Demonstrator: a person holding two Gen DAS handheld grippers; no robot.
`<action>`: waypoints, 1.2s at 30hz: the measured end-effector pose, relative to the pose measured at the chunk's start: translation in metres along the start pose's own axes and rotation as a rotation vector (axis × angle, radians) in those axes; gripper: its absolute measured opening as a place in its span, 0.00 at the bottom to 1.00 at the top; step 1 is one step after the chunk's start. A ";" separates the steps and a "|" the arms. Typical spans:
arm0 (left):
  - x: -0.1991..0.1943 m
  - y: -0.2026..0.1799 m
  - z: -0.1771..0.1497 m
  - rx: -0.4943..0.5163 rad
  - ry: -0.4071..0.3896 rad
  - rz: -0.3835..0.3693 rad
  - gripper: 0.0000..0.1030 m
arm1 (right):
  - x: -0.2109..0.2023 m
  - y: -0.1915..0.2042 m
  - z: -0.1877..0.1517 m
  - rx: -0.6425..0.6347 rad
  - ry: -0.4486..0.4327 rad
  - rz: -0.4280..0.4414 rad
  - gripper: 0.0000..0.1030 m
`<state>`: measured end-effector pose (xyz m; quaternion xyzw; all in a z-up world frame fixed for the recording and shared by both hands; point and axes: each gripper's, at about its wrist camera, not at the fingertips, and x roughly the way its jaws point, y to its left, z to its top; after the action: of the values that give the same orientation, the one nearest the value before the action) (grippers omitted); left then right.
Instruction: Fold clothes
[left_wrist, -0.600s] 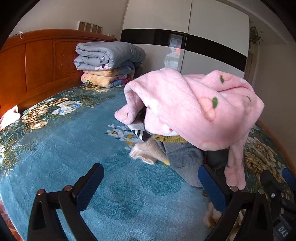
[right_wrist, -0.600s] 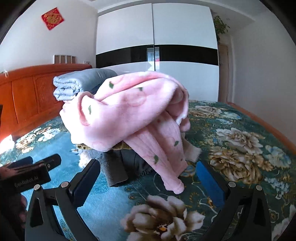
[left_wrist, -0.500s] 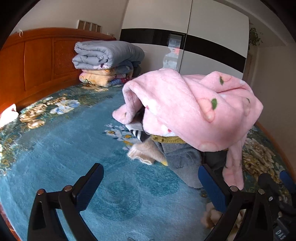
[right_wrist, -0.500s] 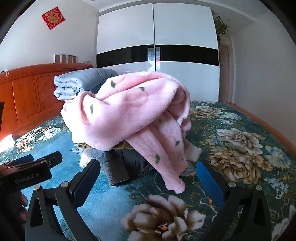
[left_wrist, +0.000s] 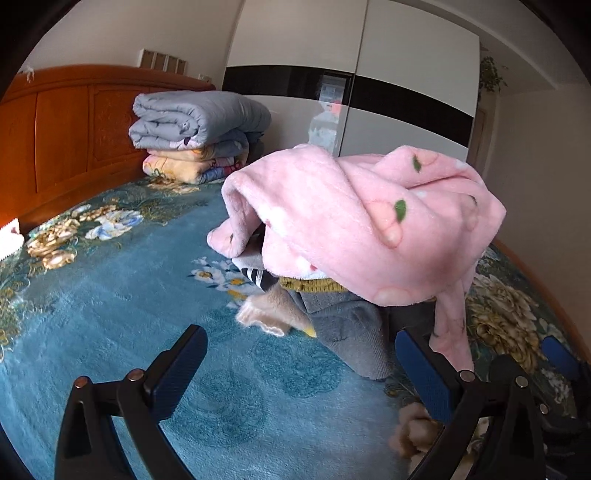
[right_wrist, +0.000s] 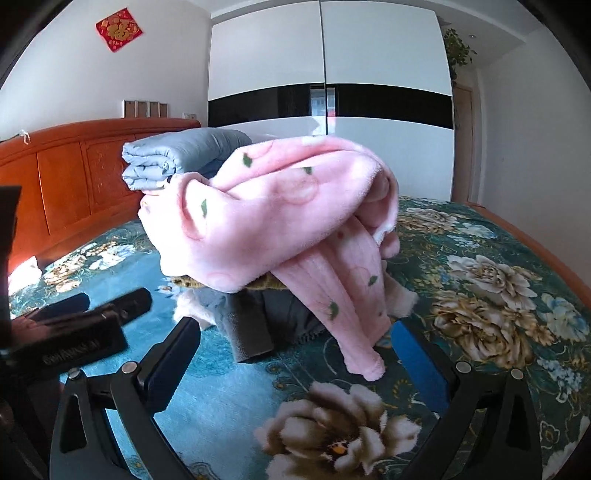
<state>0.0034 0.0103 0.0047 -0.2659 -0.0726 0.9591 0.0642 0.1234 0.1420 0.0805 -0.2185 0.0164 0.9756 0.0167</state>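
A pink fleece garment (left_wrist: 362, 225) with green leaf print lies draped on top of a heap of clothes on the bed; it also shows in the right wrist view (right_wrist: 280, 214). Under it lie a grey garment (left_wrist: 354, 328), a striped piece (left_wrist: 258, 277) and a beige fuzzy piece (left_wrist: 269, 314). My left gripper (left_wrist: 299, 365) is open and empty, held low in front of the heap. My right gripper (right_wrist: 295, 354) is open and empty, just short of the hanging pink sleeve (right_wrist: 351, 310). The left gripper (right_wrist: 81, 317) shows at the left of the right wrist view.
The bed has a teal floral cover (left_wrist: 110, 295). Folded quilts (left_wrist: 195, 133) are stacked by the wooden headboard (left_wrist: 55, 140). A white and black wardrobe (right_wrist: 328, 103) stands behind the bed. The bed's wooden edge (right_wrist: 535, 243) runs along the right.
Both grippers have shifted slightly, and the heap sits a little differently in each view. Both stay open and nothing on the bed has moved.
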 end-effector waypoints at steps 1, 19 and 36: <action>-0.001 0.000 0.000 0.001 -0.002 -0.002 1.00 | 0.000 0.001 0.000 -0.003 0.000 0.001 1.00; -0.017 0.006 0.000 -0.023 -0.095 -0.006 1.00 | 0.000 0.010 0.002 0.000 0.032 0.029 1.00; -0.019 0.006 0.001 -0.041 -0.083 -0.037 1.00 | -0.004 0.011 0.001 -0.013 0.045 0.034 1.00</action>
<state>0.0188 0.0014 0.0146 -0.2260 -0.1000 0.9662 0.0736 0.1258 0.1308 0.0832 -0.2402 0.0141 0.9706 -0.0019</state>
